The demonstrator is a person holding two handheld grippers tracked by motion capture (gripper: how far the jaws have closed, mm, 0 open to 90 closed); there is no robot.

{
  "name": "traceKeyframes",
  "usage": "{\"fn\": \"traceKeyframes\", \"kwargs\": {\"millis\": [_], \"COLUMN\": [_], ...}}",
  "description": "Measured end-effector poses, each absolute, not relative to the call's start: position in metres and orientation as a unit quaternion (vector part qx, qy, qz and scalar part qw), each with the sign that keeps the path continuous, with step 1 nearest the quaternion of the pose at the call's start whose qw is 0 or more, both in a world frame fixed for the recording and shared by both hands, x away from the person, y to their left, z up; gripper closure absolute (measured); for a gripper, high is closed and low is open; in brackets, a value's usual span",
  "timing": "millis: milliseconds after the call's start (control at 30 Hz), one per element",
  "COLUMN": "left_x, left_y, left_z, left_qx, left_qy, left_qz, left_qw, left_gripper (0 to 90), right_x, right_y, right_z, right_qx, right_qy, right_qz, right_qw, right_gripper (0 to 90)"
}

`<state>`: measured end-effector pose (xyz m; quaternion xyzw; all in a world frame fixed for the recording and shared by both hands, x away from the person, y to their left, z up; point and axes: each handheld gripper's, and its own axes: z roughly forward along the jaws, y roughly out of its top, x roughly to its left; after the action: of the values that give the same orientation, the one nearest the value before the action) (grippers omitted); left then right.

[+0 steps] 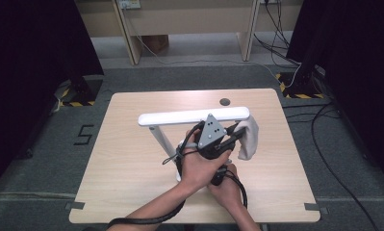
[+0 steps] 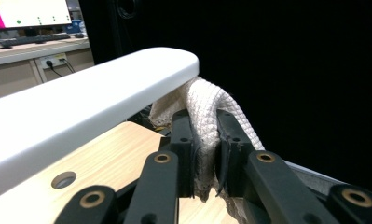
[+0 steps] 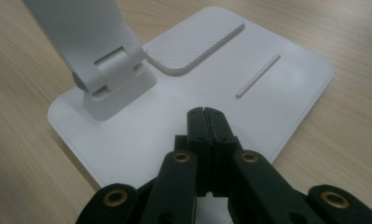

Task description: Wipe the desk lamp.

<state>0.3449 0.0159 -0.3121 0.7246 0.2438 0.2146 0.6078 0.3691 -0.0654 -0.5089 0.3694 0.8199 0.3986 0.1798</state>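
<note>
Left gripper view: jaws of left gripper [image 2: 206, 154] clamped on white waffle cloth [image 2: 207, 100] draped under the end of the lamp's white bar [image 2: 90, 100], above the wooden table [image 2: 113, 154]; right gripper [image 3: 206, 114] closed on nothing, tips pressed to the lamp base [image 3: 286, 88].

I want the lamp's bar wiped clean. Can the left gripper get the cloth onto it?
Probably yes. The left gripper already pinches the white cloth right at the end of the lamp's bar, with nothing between them. The right gripper rests shut on the lamp base.
</note>
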Motion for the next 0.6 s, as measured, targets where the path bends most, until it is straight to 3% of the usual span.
{"fn": "traceKeyframes", "kwargs": {"millis": [600], "left_x": [0.3432], "left_y": [0.0173], "left_z": [-0.3101], "left_qx": [0.710], "left_qy": [0.256], "left_qz": [0.225], "left_qw": [0.617], "left_gripper": [79.1], "right_x": [0.3686], "right_y": [-0.0656], "right_z": [-0.5093], "right_qx": [0.372], "right_qy": [0.818], "right_qz": [0.401], "right_qw": [0.178], "right_gripper": [90.0]}}
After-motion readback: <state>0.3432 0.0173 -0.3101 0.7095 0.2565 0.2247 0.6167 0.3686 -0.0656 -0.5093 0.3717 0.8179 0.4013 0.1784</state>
